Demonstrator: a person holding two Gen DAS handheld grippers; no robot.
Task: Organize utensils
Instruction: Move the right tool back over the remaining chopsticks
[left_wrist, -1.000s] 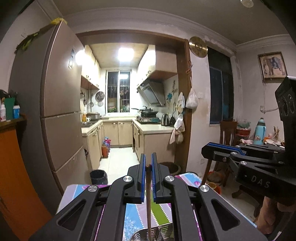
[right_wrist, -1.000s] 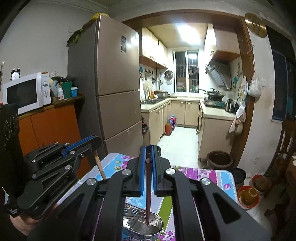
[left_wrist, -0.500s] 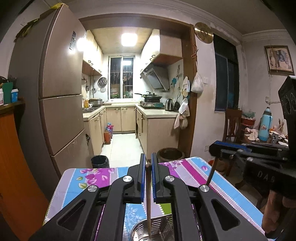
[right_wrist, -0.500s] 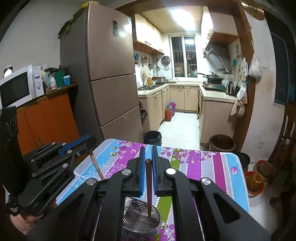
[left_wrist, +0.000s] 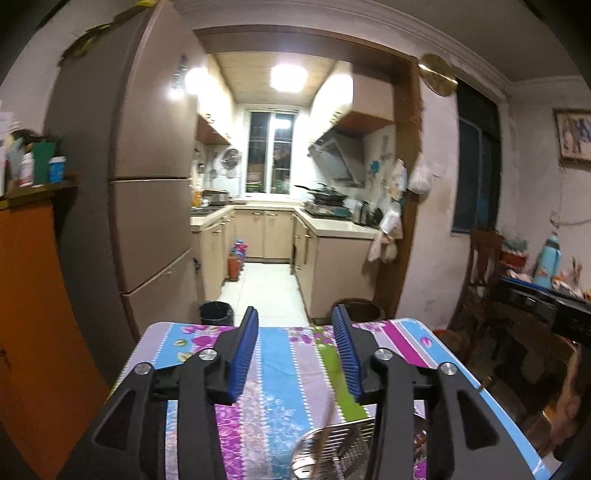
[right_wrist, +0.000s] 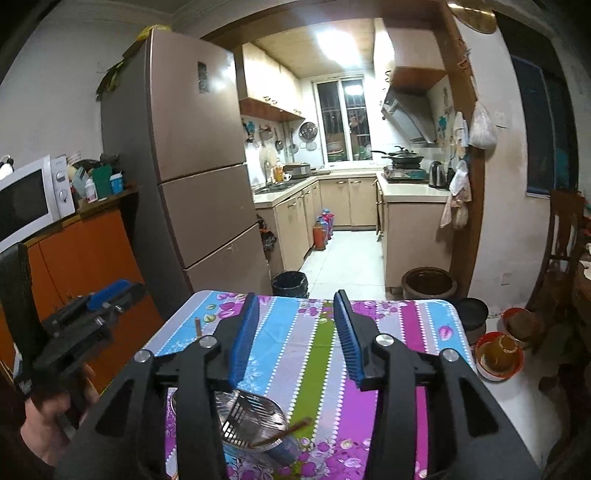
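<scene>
Both tongs have just opened and dropped their chopsticks.
Left tongs (left_wrist: 295, 350) and right tongs (right_wrist: 295, 336) gape empty; one chopstick (right_wrist: 282, 432) leans in the steel strainer holder (right_wrist: 251, 421) near the tabletop's (right_wrist: 391, 325) near edge, a step done.

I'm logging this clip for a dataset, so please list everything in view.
utensil holder: one, steel, table's near end.
chopsticks: two, brown; one leaning on the holder's rim, one sticking up further left, lower end hidden.
table: one, striped floral cloth, foreground.
fridge: one, bronze, left.
microwave: one, white, on orange cabinet.
bin: one, black, by fridge.
hand: one, holding left gripper.
left gripper, right gripper: black, blue pads; jaws have just been opening, nothing between them.
</scene>
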